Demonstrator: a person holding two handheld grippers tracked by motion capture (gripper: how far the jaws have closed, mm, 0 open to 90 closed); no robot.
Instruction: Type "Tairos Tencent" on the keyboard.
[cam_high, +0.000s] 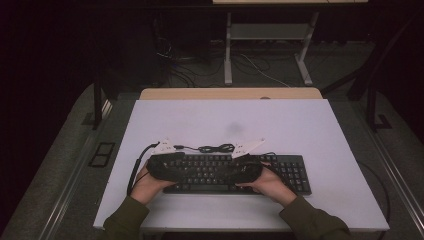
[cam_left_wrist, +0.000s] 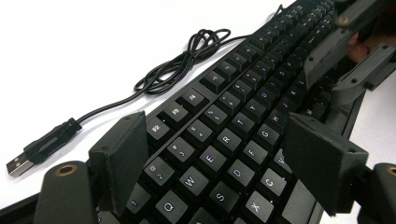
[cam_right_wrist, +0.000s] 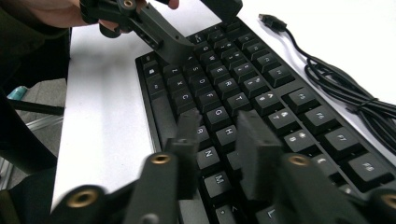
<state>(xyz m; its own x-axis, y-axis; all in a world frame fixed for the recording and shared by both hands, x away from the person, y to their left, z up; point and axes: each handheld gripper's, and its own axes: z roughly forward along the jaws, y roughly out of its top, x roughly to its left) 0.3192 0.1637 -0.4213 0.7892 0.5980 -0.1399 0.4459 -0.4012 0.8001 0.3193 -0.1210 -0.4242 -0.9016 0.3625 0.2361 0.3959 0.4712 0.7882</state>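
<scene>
Both claws hover low over the keyboard (cam_high: 235, 172), which lies flat on the table (cam_high: 300, 125) near its front edge. Left claw (cam_left_wrist: 215, 154) stands spread above the letter keys at the keyboard's left end, pinching nothing. Right claw (cam_right_wrist: 217, 149) sits partly parted over the middle letter keys, nothing caught between its jaws; whether a pad touches a key I cannot tell. Behind the keyboard the cable (cam_left_wrist: 177, 70) lies loosely coiled, its plug (cam_left_wrist: 39, 149) unplugged. Judging by this, key pressing seems underway, with no finished result visible yet.
</scene>
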